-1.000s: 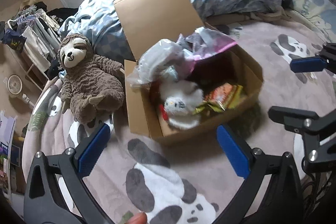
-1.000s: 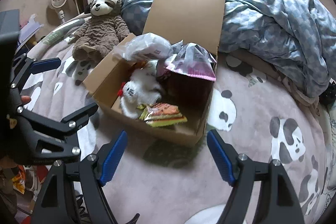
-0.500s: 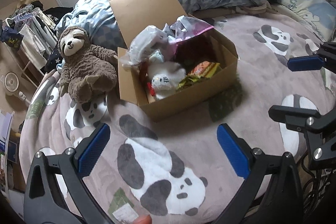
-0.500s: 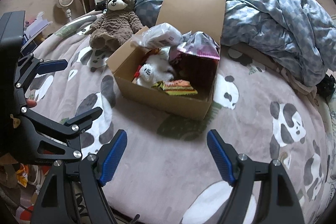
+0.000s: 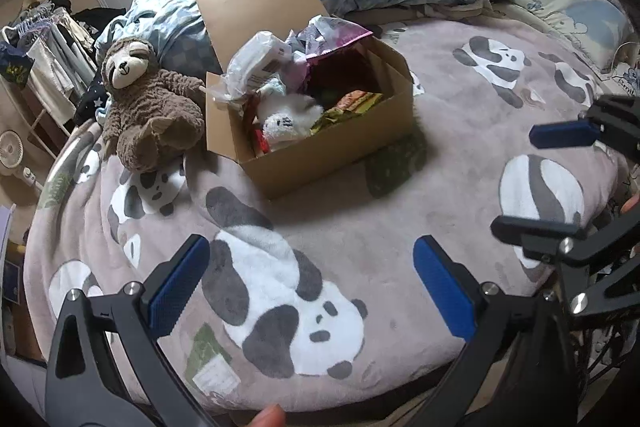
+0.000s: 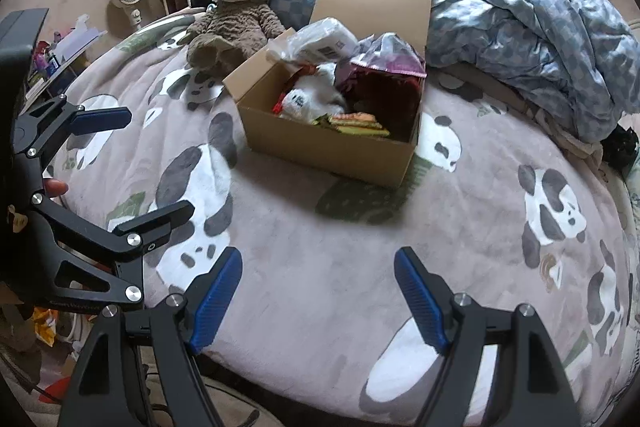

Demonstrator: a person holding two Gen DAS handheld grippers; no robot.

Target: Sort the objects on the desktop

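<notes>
The left gripper (image 5: 306, 279) hovers low over the near edge of the bed (image 5: 360, 227), its blue ribbed pads spread wide with nothing between them. The right gripper (image 6: 318, 293) hangs level beside it, likewise spread wide and empty; each shows at the edge of the other's view.

Well beyond both, toward the far middle of the bed, sits an open cardboard box (image 6: 320, 147) with its stiff flap standing upright at the back. Inside lie a fluffy white plush toy (image 6: 308, 99), flat orange-and-green snack packets (image 6: 354, 123), a crinkled clear plastic bag (image 6: 324, 41) and a purple foil pouch (image 6: 390, 61).

A shaggy brown sloth plush (image 5: 148, 107) slumps just left of the box, touching its wall. The bed wears a soft fleece blanket printed with pandas; a rumpled blue checked duvet (image 6: 520, 11) is heaped at the far side.
</notes>
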